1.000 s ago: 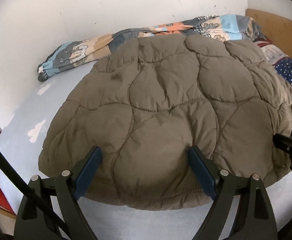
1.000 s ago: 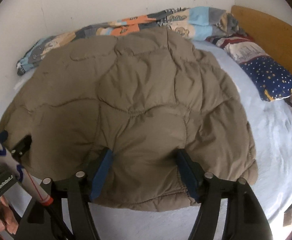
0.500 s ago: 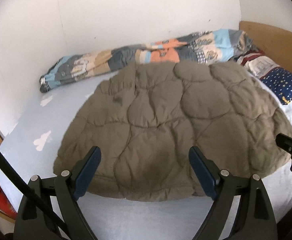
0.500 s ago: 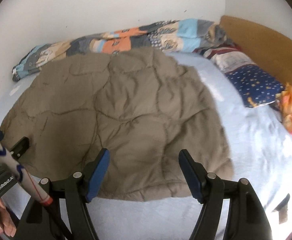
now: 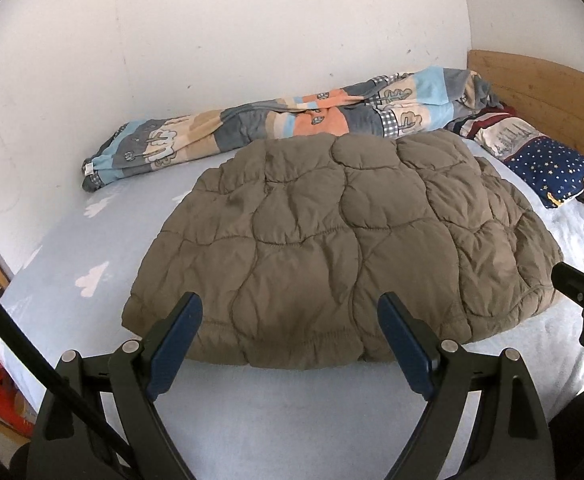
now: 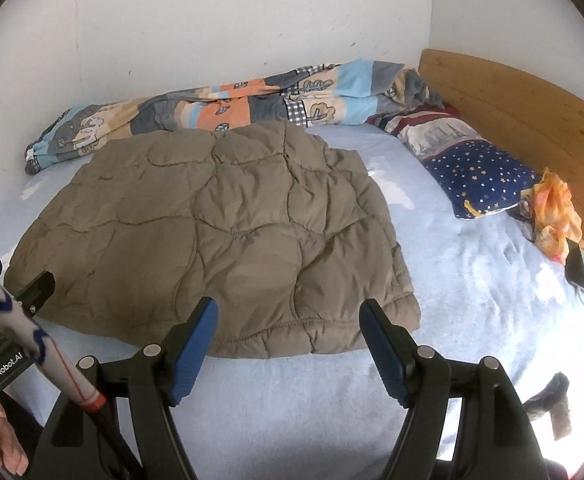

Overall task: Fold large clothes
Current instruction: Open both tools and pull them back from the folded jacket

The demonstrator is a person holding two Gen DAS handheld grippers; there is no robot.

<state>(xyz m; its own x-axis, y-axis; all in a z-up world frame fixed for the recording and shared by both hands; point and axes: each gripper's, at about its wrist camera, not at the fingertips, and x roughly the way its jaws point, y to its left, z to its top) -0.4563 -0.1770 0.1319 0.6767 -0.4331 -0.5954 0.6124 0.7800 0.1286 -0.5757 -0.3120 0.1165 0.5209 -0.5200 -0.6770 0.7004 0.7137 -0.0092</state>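
Quilted brown jacket (image 5: 332, 248) lies spread flat on the pale blue bed sheet (image 5: 276, 412), its puffy hem toward me and its far edge touching a rolled patchwork duvet (image 5: 276, 120) against the white wall. A star-print pillow (image 6: 480, 176) sits to the right by the wooden headboard (image 6: 524, 104). My left gripper (image 5: 288, 332) hangs over the near hem with its fingers spread wide and nothing between them. My right gripper (image 6: 288, 338) hangs over the hem too, equally empty (its jaws have just been opening a little further). Neither touches the fabric. I judge this a pause between folds: the jacket looks smoothed into a compact slab. The next move probably calls for dropping both grippers onto one edge, pinching the thick padding firmly, and carrying it across.
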